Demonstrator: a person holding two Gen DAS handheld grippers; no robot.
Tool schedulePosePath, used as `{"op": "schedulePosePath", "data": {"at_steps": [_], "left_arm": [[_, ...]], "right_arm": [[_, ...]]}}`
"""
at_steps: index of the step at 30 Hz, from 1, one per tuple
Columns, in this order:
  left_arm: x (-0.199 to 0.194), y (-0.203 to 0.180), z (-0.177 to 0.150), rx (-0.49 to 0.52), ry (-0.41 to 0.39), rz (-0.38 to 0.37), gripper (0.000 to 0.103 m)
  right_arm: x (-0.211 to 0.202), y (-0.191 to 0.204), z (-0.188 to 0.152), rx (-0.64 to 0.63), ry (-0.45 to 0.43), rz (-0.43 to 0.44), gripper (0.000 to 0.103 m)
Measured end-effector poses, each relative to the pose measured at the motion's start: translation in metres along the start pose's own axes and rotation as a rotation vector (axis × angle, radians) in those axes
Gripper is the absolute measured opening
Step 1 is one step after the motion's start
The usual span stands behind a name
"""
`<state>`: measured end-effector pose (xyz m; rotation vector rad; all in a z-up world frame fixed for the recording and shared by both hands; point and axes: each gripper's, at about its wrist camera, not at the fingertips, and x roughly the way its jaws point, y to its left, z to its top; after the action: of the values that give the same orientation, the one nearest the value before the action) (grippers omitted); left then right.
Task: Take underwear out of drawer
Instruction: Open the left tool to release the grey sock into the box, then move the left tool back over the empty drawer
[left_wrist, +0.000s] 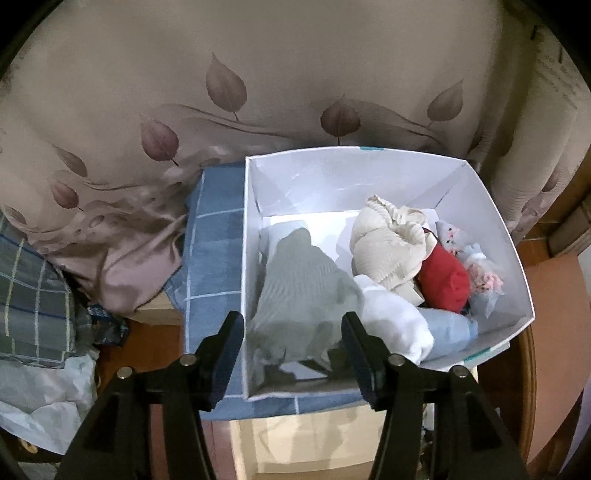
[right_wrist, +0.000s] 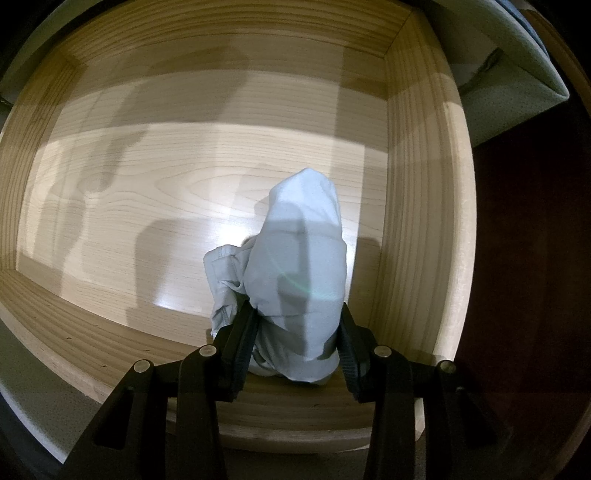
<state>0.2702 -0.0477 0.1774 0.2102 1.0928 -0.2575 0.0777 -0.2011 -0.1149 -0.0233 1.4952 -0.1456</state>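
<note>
Hanging crumpled, pale blue underwear (right_wrist: 295, 273)

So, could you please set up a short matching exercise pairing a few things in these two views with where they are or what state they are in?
Things:
1. grey garment
2. red garment
3. pale blue underwear
4. left tool

Place or state:
A. held over the wooden drawer
B. open, gripping nothing
C. left part of the white box
D. right part of the white box

Pairs: 1-C, 2-D, 3-A, 4-B
</note>
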Motion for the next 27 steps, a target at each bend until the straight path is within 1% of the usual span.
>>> {"op": "schedulePosePath", "data": {"at_steps": [5, 10, 13, 17, 20, 23, 27], "left_arm": [[-0.029, 0.001, -0.016, 0.035, -0.045, 0.04, 0.056], [-0.046, 0.012, -0.049, 0.002, -0.064, 0.01, 0.056], [-0.044, 0.018, -0.077, -0.014, -0.05, -0.003, 0.056], [-0.025, 0.025, -0.121, -0.055, -0.013, -0.017, 0.056], [0.002, 0.027, -0.153, -0.089, 0.049, -0.02, 0.056], [0.023, 0.027, -0.178, -0.123, 0.078, -0.016, 0.056], [0.046, 0.021, -0.203, -0.171, 0.091, -0.015, 0.056]], "right_arm": [[0.0, -0.001, 0.0, -0.001, 0.001, 0.0, 0.039], [-0.001, -0.005, 0.002, 0.001, 0.006, 0.002, 0.039], [-0.001, -0.005, 0.003, 0.001, 0.007, 0.002, 0.039], [-0.001, -0.005, 0.003, 0.002, 0.008, 0.001, 0.039], [0.0, -0.006, 0.003, 0.002, 0.007, 0.002, 0.039], [0.0, -0.005, 0.003, 0.003, 0.007, 0.002, 0.039], [0.0, -0.006, 0.003, 0.001, 0.007, 0.002, 0.039]]}}
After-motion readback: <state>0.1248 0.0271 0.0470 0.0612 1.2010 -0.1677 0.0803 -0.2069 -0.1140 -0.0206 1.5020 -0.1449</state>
